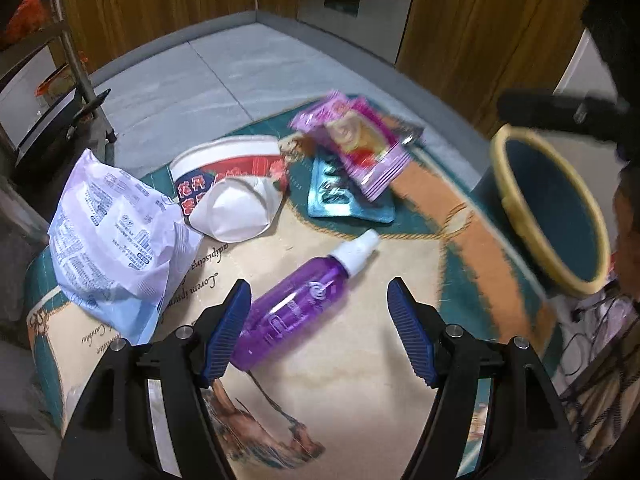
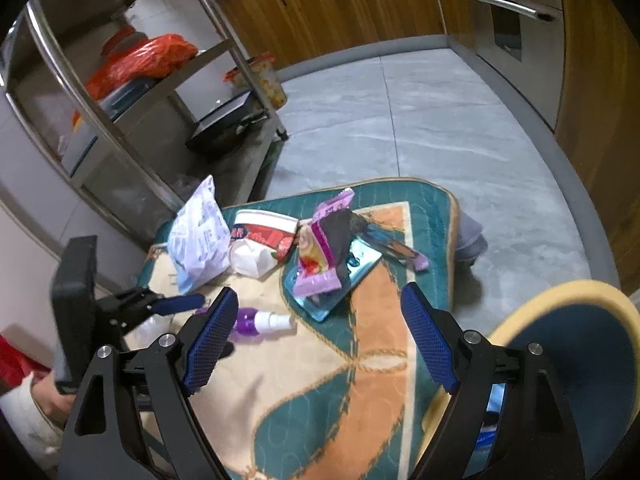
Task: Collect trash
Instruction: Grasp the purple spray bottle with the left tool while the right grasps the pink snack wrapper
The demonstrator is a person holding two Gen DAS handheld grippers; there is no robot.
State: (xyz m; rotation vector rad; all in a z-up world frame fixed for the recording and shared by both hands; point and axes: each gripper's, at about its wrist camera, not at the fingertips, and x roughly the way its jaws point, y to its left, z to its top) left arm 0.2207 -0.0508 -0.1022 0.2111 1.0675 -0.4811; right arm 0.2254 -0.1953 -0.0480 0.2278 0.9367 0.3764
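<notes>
The left claw point(image 1: 320, 320) is being held wide and empty over the clear purple plastic spray bottle with a white cap point(image 1: 292, 304), which is lying on its side on the teal, cream and orange patterned mat point(image 1: 360, 380), near the crumpled white printed bag point(image 1: 116, 248) and the crushed paper cup point(image 1: 236, 196). For a good grip, the claw is best being lowered so that the bottle's thick middle comes between the two blue pads point(image 1: 230, 332), across its length, because the round body may roll. The right claw point(image 2: 316, 336) is also being kept wide and empty beside the blue bin with a yellow rim point(image 2: 560, 312).
</notes>
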